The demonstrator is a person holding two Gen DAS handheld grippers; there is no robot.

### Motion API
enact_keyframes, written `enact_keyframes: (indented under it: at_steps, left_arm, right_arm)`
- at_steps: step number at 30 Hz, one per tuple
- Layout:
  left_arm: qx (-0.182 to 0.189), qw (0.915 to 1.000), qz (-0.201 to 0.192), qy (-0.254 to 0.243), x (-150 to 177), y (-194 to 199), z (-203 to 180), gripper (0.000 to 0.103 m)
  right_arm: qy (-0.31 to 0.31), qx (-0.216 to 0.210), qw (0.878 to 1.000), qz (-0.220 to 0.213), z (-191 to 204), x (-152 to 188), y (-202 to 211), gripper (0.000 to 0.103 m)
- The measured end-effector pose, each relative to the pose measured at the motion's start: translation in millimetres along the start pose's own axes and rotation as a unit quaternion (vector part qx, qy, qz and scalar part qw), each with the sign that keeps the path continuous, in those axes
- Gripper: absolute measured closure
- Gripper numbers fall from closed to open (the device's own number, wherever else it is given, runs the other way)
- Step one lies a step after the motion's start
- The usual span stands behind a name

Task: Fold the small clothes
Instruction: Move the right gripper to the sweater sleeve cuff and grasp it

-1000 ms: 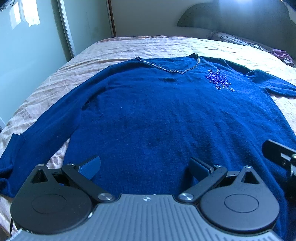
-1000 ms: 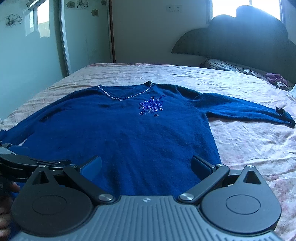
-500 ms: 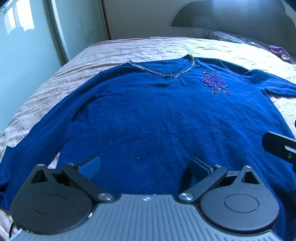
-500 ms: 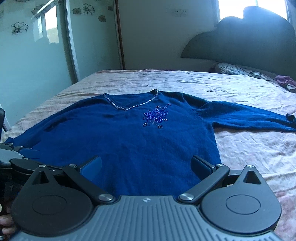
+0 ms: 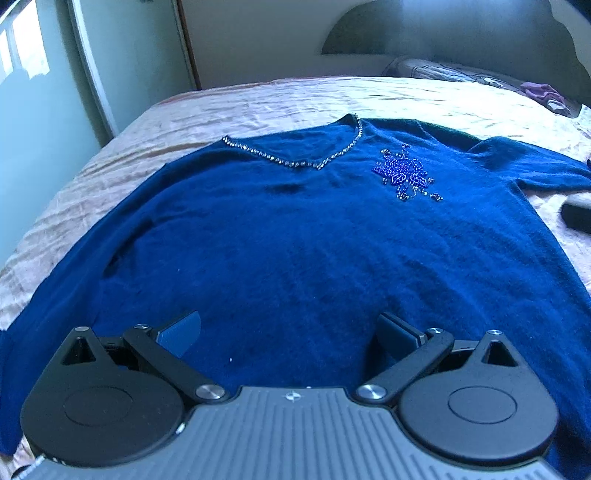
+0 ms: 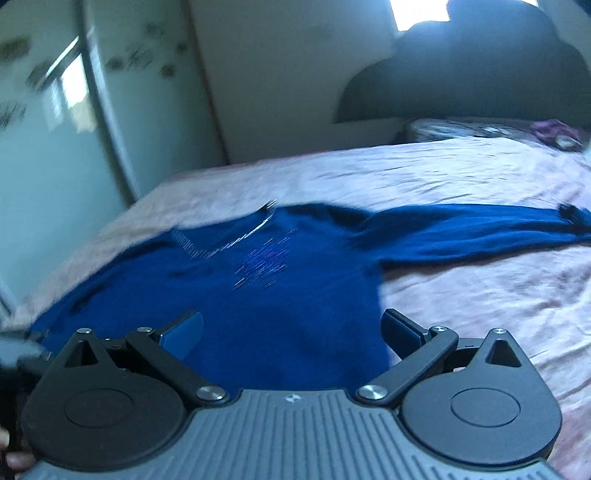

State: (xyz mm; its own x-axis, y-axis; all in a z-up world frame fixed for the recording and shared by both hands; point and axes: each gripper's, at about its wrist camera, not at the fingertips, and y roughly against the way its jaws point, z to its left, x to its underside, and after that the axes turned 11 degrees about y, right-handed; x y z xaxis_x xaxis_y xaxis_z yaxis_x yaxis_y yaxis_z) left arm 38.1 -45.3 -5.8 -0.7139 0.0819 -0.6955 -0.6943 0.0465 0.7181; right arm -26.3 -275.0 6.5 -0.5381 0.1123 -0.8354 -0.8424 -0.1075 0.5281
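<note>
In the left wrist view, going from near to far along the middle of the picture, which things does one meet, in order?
Left tongs → blue sweater body → beaded neckline → pink bedspread → headboard.

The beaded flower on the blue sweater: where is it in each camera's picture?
Left wrist view: beaded flower upper right of centre, right of the neckline.
Right wrist view: beaded flower left of centre, smeared by blur.
Shared landmark: the dark headboard.
</note>
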Motion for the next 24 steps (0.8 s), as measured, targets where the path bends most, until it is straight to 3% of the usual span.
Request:
enact_keyframes:
  at_steps: [5,8,10,13,16,20,23,24]
  left_arm:
    - [0.003,1.0000,0.004,-0.003,1,-9,-2,0.001]
    - [0.009,0.9999,0.009,0.005,-1,-11,0,0.001]
    - [0.011,0.9998,0.012,0.007,-2,-12,1,0.001]
    - [0.011,0.9998,0.015,0.006,-3,-13,1,0.000]
    - [0.010,0.9998,0.017,0.003,-4,-14,-1,0.000]
    - [0.011,0.9997,0.022,0.004,-7,-17,-5,0.001]
    - [0.009,0.9997,0.023,0.000,-9,-20,-8,0.001]
    - [0.008,0.9997,0.023,-0.001,-9,-20,-9,0.001]
  right_arm:
    - [-0.095,0.057,0.994,-0.014,-81,-2,-3,0.000]
    - [-0.162,0.091,0.982,-0.034,-137,3,-6,0.000]
    - [-0.179,0.139,0.973,-0.041,-168,4,-8,0.000]
    - [-0.087,0.266,0.960,-0.011,-189,-4,-20,0.000]
    - [0.055,0.346,0.936,0.027,-195,-13,-41,0.000]
    - [0.170,0.387,0.905,0.047,-207,-17,-63,0.002]
    - [0.207,0.382,0.898,0.064,-216,-15,-80,0.013]
    - [0.210,0.378,0.899,0.069,-224,-16,-85,0.020]
